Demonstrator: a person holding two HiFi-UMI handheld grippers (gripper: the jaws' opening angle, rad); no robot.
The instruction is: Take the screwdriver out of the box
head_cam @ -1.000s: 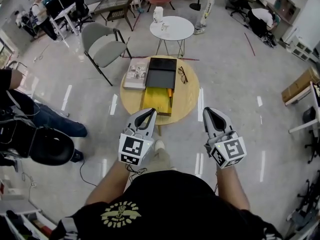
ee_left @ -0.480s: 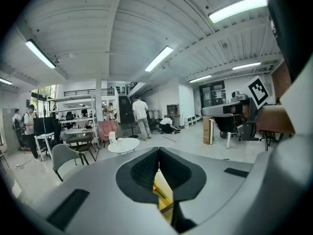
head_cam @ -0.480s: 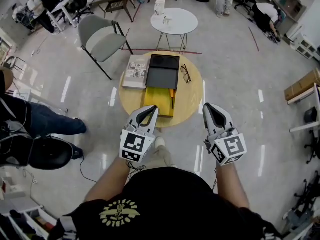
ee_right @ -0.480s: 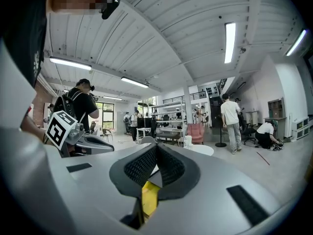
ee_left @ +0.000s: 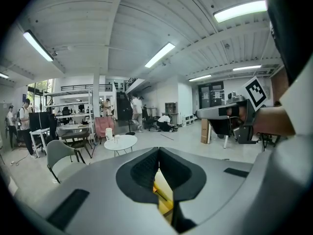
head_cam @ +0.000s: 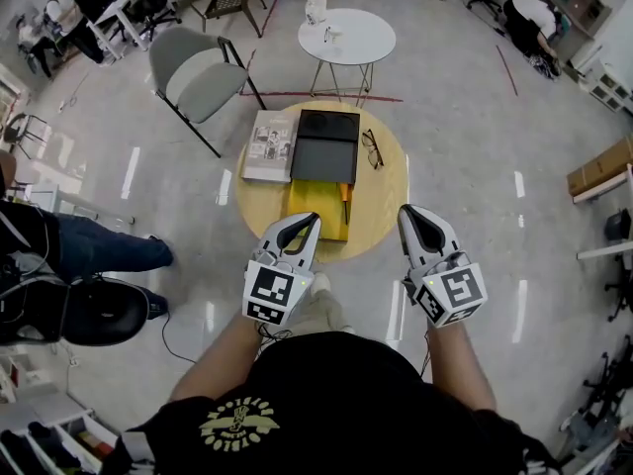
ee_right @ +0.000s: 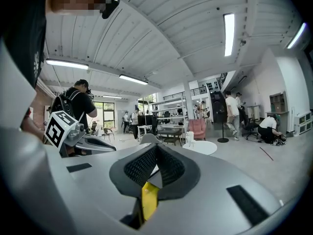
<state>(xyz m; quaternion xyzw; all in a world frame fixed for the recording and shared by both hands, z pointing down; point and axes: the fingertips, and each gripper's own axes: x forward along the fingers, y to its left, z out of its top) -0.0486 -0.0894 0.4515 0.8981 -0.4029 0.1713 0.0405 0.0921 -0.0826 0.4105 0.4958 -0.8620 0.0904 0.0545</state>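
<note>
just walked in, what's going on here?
A person stands at a round table with a gripper in each hand. The left gripper and right gripper are both shut and empty, held near the table's near edge and touching nothing. The box lies open on the table, and what looks like the screwdriver lies along its right side, not yet picked up. A book and glasses lie beside the box.

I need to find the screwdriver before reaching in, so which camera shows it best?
The head view: the screwdriver, orange-handled, lies along the right side of the open yellow box. Both gripper views show only a yellow sliver past their jaws; the screwdriver cannot be made out there.
</note>
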